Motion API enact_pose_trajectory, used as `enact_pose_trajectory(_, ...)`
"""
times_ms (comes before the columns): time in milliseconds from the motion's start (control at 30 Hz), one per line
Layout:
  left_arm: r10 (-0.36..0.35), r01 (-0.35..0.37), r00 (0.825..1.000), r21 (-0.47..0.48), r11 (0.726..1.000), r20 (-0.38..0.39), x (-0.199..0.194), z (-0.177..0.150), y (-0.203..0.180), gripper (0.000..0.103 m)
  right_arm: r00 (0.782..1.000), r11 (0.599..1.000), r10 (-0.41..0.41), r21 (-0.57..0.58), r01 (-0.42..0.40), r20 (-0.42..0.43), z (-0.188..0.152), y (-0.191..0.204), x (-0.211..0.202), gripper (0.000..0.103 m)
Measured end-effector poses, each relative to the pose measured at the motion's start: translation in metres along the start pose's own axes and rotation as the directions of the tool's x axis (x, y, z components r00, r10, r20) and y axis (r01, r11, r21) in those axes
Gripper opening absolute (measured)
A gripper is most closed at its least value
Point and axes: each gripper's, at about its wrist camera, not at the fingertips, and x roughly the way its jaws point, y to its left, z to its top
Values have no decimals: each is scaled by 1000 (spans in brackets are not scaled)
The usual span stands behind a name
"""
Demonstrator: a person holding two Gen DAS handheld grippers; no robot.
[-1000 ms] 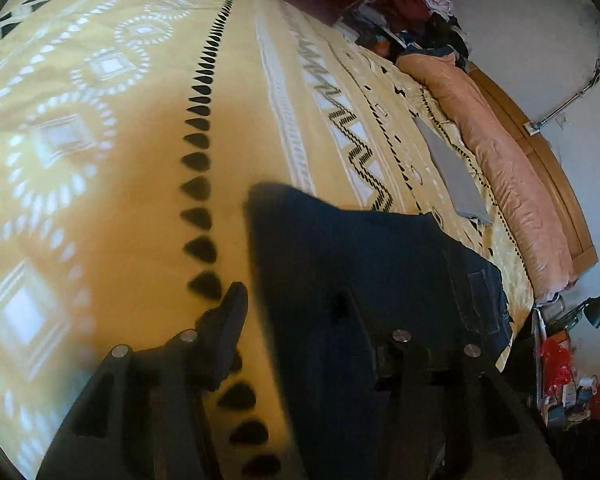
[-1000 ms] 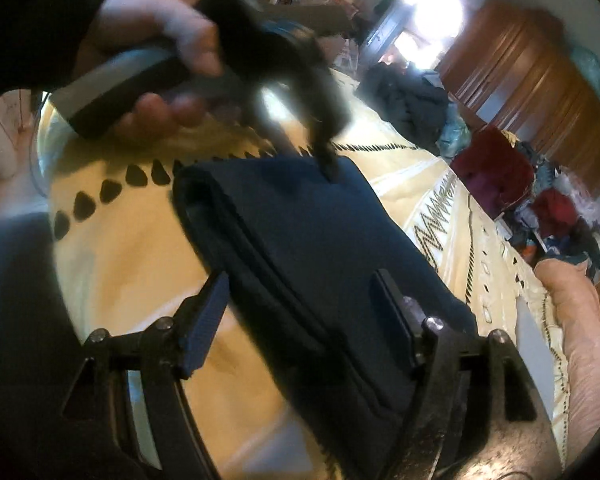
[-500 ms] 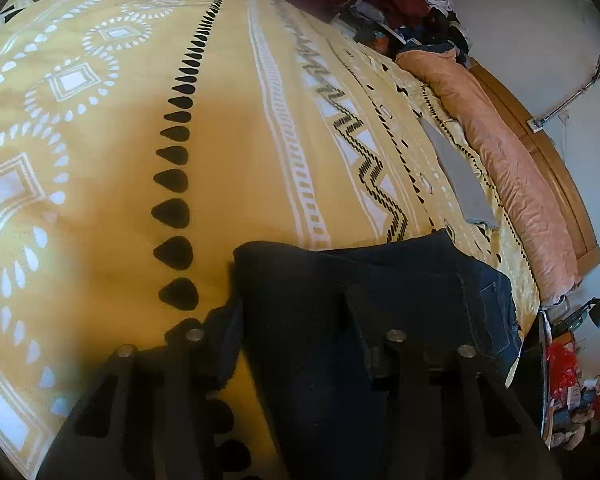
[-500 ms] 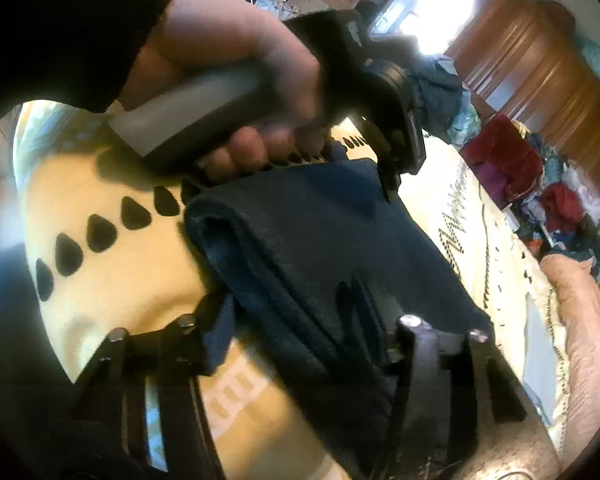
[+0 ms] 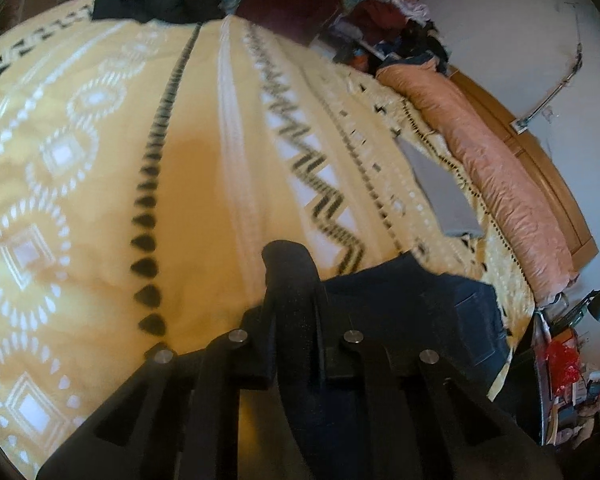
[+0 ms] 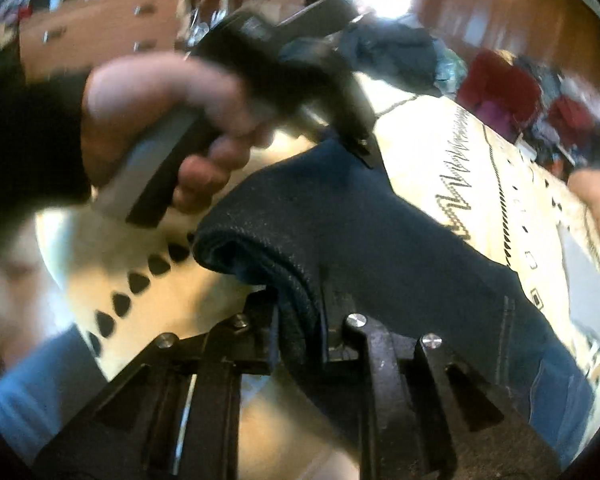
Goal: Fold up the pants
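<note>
A bed is covered by a yellow bedspread (image 5: 204, 184) patterned with white medallions, black teardrops and a black zigzag stripe. A long pink bolster (image 5: 500, 184) lies along its far edge beside a wooden headboard (image 5: 540, 160), with a flat grey item (image 5: 440, 192) near it. Heaped clothes (image 5: 300, 4) crowd the far end, and a black desk lamp (image 5: 596, 304) stands off the bed's corner.
</note>
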Motion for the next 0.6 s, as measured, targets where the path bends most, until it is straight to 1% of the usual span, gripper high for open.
enact_pose_trajectory(100,-19,19,999,10,1000,35,-8,10,-22,14,998,994,34,102,-39,46,6,-27,-21,15)
enact_pose_trajectory(167,-39,36,998,35,999,58,-11,20,-48,14,996,985,49,162,-60,71,4,-44,-33,15)
enact_pose_trajectory(200,-50,46,997,51,998,66,-11,24,-61,14,995,975,54,210,-71,88,1,-59,-43,15)
enact_pose_trajectory(267,-88,80,993,97,992,79,-6,33,-98,14,992,954,62,287,-91,109,-5,-82,-55,15)
enact_pose_trajectory(333,-123,110,989,150,983,80,4,42,-140,14,989,921,57,376,-104,135,-16,-114,-69,15)
enact_pose_trajectory(400,-149,133,986,190,973,71,16,48,-175,14,986,884,47,454,-115,159,-30,-142,-85,15)
enact_pose_trajectory(467,-182,166,982,233,958,49,39,52,-221,14,984,853,30,509,-118,178,-43,-165,-98,15)
enact_pose_trajectory(500,-195,181,980,254,950,33,54,53,-244,14,982,834,17,539,-118,188,-52,-177,-105,15)
enact_pose_trajectory(533,-200,187,980,265,946,22,64,52,-260,14,981,821,4,559,-115,195,-59,-186,-111,15)
enact_pose_trajectory(567,-206,199,978,283,938,-2,81,52,-282,14,980,809,-14,578,-106,200,-68,-194,-118,15)
enact_pose_trajectory(600,-208,206,978,304,930,-28,101,49,-305,14,978,786,-36,610,-99,205,-79,-206,-126,15)
